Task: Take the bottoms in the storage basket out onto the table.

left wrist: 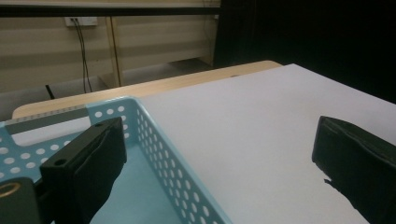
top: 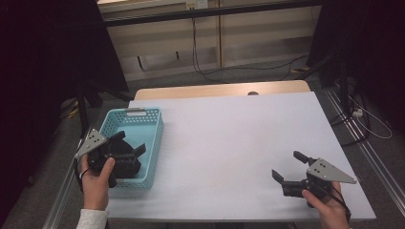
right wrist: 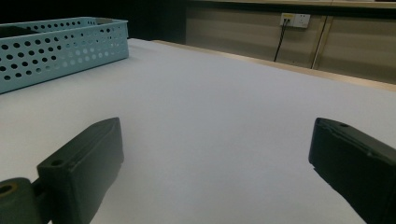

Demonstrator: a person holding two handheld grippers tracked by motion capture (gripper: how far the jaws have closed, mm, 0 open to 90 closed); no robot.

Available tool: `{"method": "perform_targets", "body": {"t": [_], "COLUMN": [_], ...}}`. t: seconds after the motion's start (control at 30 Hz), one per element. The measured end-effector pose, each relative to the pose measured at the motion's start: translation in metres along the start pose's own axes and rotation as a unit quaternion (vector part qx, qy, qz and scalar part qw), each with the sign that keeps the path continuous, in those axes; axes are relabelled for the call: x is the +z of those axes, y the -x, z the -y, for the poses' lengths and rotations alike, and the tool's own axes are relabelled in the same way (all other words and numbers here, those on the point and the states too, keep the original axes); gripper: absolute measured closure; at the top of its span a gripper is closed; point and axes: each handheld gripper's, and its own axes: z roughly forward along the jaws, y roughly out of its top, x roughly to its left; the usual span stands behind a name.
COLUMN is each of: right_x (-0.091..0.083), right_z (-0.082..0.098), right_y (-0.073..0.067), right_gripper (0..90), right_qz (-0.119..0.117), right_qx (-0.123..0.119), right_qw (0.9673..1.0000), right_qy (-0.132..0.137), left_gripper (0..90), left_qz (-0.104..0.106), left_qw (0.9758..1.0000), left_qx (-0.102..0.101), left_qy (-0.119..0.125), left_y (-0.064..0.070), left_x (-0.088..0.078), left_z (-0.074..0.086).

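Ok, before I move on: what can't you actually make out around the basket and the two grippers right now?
- Near end of the blue basket floor: high view, covered by the left gripper and the hand.
- Basket's near corner: left gripper view, cut off by the bottom edge.
- Basket interior: right gripper view, hidden behind its perforated wall.
- Right gripper jaw tips: right gripper view, cut off at the lower right edge.

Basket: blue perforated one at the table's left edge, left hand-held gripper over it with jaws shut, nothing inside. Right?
One thing is off: the jaws are open, not shut. The left gripper view shows the left hand-held gripper with its jaws wide apart, one inside the basket, one outside its wall. The basket is blue, perforated, at the table's left edge; its visible floor is bare.
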Motion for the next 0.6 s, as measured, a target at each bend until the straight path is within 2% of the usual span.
{"method": "perform_targets", "body": {"t": [0.27, 0.6], "right_x": [0.000, 0.001], "right_z": [0.000, 0.000], "right_y": [-0.001, -0.001], "right_gripper": [2.5, 2.5], "right_qz": [-0.003, -0.003], "right_qx": [0.002, 0.000], "right_qw": [1.0000, 1.0000], "right_qy": [-0.001, -0.004], "left_gripper": [3.0, 3.1], "left_qz": [0.001, -0.007], "left_qw": [0.9999, 0.9995], "left_qx": [-0.007, -0.010], "left_qy": [-0.008, -0.030], "left_y": [-0.006, -0.017], "left_x": [0.004, 0.008], "left_z": [0.001, 0.007]}}
